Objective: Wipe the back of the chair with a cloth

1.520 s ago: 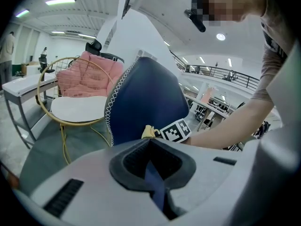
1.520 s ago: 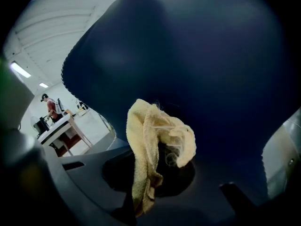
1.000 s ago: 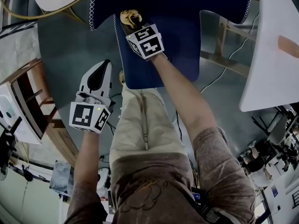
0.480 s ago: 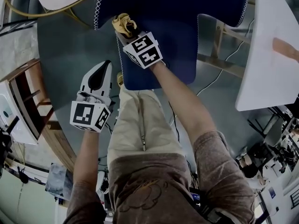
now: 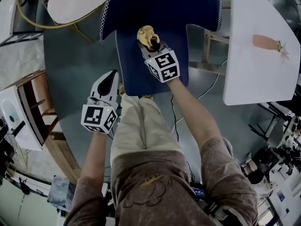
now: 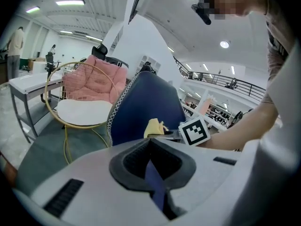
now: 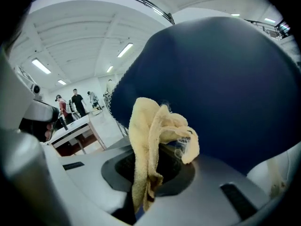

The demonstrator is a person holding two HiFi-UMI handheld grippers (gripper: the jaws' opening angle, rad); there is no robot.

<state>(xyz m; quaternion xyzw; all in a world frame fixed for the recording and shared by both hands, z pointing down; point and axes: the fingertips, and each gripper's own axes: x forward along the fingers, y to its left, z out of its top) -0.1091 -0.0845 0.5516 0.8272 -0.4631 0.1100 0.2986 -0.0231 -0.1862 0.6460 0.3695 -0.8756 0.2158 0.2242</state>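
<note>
The navy chair [image 5: 160, 6] fills the top middle of the head view, its stitched edge on the left. A crumpled yellow cloth [image 5: 147, 36] rests against the blue fabric, and my right gripper [image 5: 152, 43] is shut on it. In the right gripper view the cloth [image 7: 153, 140] hangs out of the jaws of the right gripper [image 7: 150, 175], just in front of the chair [image 7: 225, 88]. My left gripper [image 5: 111, 76] sits left of the chair, apart from it, shut with nothing in it. The left gripper view shows the chair [image 6: 146, 105] and the cloth [image 6: 153, 127] ahead.
A white round seat on a yellow wire frame [image 5: 75, 4] stands left of the chair, with a pink cushion [image 6: 91, 84] behind it. A white table [image 5: 256, 60] with an orange item [image 5: 268, 44] stands at the right. Wooden shelving [image 5: 35, 102] lies at the left, cables [image 5: 211, 86] on the floor.
My right gripper has carried the cloth to the right across the chair's fabric. The head view has shifted, and the left gripper has kept its place beside the chair.
</note>
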